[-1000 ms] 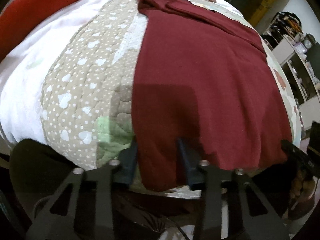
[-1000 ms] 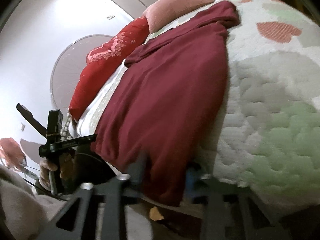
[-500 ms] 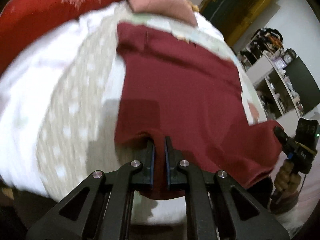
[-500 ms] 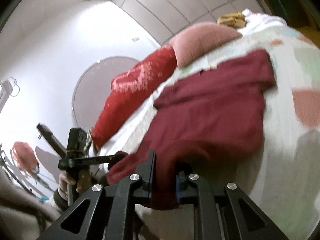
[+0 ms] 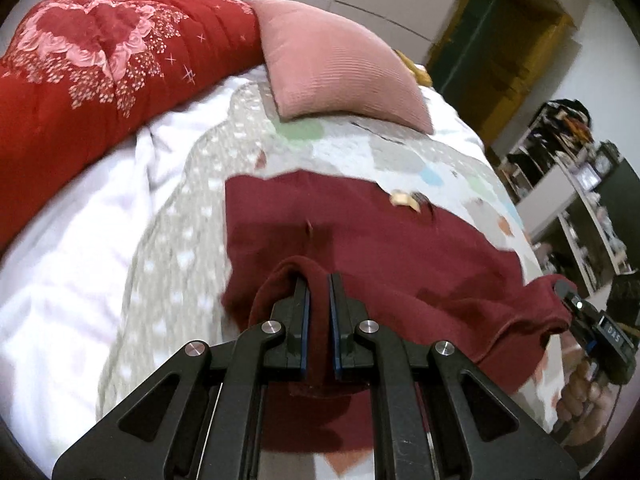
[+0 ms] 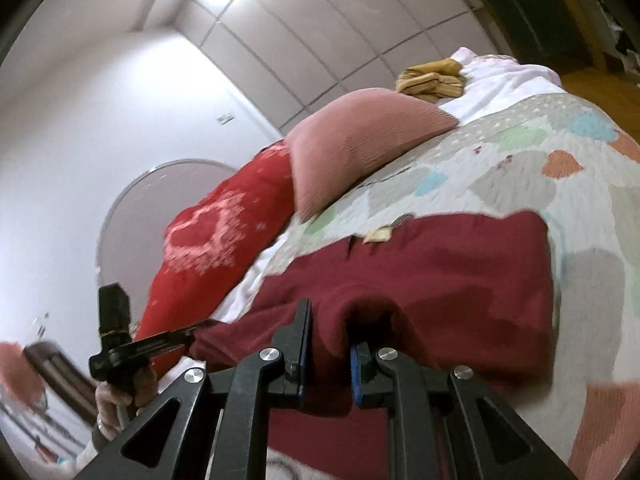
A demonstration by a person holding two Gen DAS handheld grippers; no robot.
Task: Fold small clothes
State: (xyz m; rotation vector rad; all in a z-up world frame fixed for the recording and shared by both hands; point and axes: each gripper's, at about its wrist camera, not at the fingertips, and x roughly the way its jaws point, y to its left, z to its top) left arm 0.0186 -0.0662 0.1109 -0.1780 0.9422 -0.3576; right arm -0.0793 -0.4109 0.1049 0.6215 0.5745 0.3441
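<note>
Quilted patchwork covers the bed (image 5: 404, 152), and on my feeds it carries everything else. Along the head edge lies a long red floral bolster (image 5: 100, 72), and a pink ribbed cushion (image 5: 340, 68) leans against it, resting on the quilt toward the middle of that edge. Past the cushion, at the far head corner in the right wrist view, sits a yellowish folded cloth (image 6: 432, 76) on white sheet. A white sheet (image 5: 72, 264) shows along the left side edge of the bed. Off the right side edge stands cluttered shelving (image 5: 580, 184).

I see the maroon garment (image 5: 400, 264) spread across the middle of the quilt, its near hem raised off the foot edge. A small tan tag (image 5: 404, 199) lies at its far edge. My left gripper (image 5: 318, 308) has its jaws closed on a bunched fold of the hem, fabric pinched between the blue pads. My right gripper (image 6: 328, 344) likewise clamps the hem, cloth humped over one finger. Each gripper appears in the other's view at the garment's opposite near corner. The lifted fabric hides the bed's foot edge from me.
</note>
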